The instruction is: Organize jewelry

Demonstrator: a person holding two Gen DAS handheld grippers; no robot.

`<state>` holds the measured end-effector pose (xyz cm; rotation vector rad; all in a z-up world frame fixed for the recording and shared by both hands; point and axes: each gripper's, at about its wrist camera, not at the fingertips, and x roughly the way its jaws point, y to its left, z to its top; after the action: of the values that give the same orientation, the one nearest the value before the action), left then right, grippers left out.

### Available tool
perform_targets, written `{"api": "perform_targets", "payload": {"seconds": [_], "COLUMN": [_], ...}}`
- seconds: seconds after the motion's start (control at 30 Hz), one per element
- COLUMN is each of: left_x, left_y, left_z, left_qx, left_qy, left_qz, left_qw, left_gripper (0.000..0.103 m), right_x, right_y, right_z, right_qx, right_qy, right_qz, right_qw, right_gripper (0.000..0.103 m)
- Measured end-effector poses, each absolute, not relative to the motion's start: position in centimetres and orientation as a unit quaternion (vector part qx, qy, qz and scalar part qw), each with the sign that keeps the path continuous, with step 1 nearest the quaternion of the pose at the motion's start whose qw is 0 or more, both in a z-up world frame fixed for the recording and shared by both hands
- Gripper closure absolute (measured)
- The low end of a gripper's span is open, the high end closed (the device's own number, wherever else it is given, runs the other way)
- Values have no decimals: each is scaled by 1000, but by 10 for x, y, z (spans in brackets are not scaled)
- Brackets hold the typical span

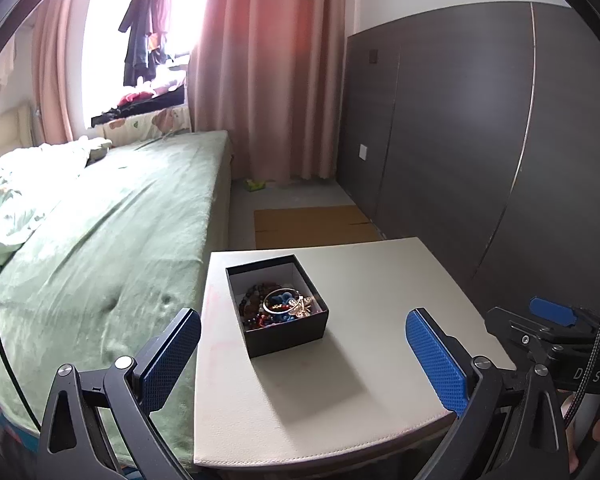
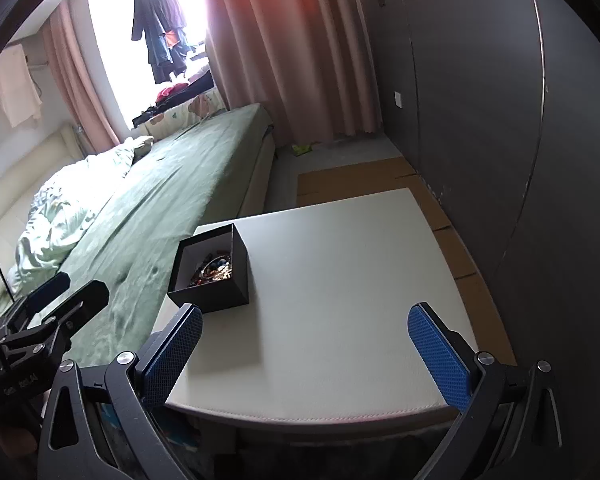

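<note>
A black open box stands on a white padded table. It holds a tangle of jewelry: dark bead strings, a silver bangle, blue and gold pieces. My left gripper is open and empty, hovering just short of the box, fingers wide either side. In the right wrist view the box sits at the table's left side with jewelry inside. My right gripper is open and empty, to the right of the box and nearer than it.
A bed with a green sheet runs along the table's left edge. A dark wardrobe stands to the right. Flat cardboard lies on the floor behind the table. Pink curtains hang at the back.
</note>
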<state>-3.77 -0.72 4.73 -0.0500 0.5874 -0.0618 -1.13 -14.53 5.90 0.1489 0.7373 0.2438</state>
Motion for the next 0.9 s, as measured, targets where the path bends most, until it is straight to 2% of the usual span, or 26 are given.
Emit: {"api": "perform_targets", "payload": {"seconds": [0.9], "left_x": [-37], "left_y": [-2], "left_z": [48], "left_qx": [-33], "left_qy": [292], "left_qz": [-28], "left_qw": [955], "left_gripper": [1], "right_x": [-11], "right_y": [-144], "right_z": [59], "right_qx": [72], "right_qy": [361], "right_qz": [120], "right_qw": [922], "right_gripper": [0]}}
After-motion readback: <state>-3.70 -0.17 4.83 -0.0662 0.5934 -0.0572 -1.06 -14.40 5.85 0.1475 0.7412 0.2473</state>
